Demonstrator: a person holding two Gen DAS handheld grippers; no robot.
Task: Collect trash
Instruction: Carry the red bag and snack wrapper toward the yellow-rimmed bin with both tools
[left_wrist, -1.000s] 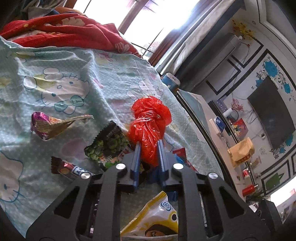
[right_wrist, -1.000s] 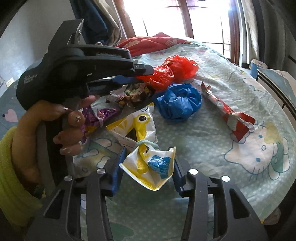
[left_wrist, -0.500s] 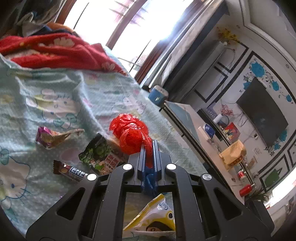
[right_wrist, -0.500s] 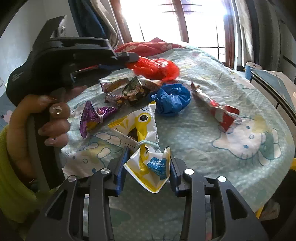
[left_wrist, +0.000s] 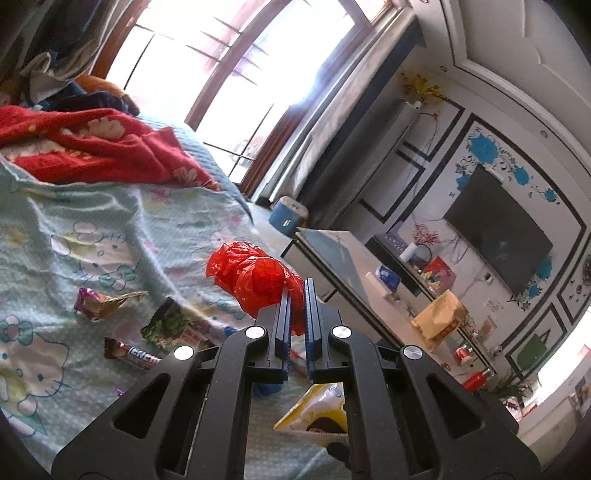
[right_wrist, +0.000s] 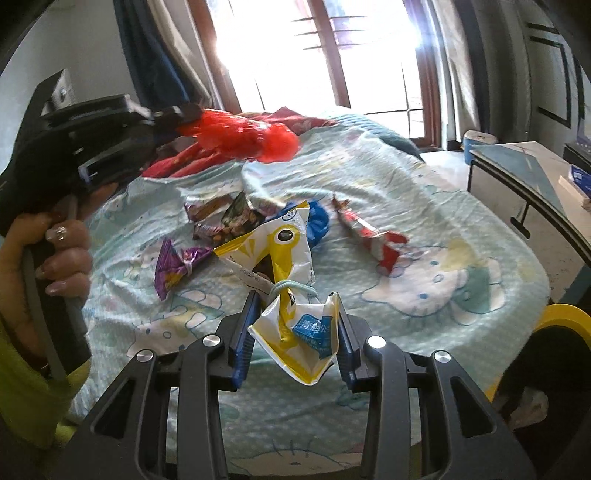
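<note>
My left gripper (left_wrist: 296, 291) is shut on a crumpled red plastic bag (left_wrist: 255, 277) and holds it lifted above the bed; the bag also shows in the right wrist view (right_wrist: 243, 138), in the air at upper left. My right gripper (right_wrist: 295, 314) is shut on a yellow and white snack bag (right_wrist: 291, 280) and holds it just above the sheet. Other trash lies on the Hello Kitty sheet (right_wrist: 443, 258): a purple wrapper (right_wrist: 177, 264), a blue plastic bag (right_wrist: 319, 221), a red and silver wrapper (right_wrist: 373, 236), a green snack packet (left_wrist: 166, 325) and a chocolate bar wrapper (left_wrist: 133, 356).
A red blanket (left_wrist: 92, 147) lies at the far end of the bed. A glass-topped table (left_wrist: 332, 258) stands to the right of the bed. A yellow-rimmed bin (right_wrist: 561, 325) sits at the bed's right edge. A blue stool (left_wrist: 288, 218) stands by the window.
My left gripper closed on the red bag and lifted it up off the bed. My right gripper closed on the yellow snack bag and raised it slightly.
</note>
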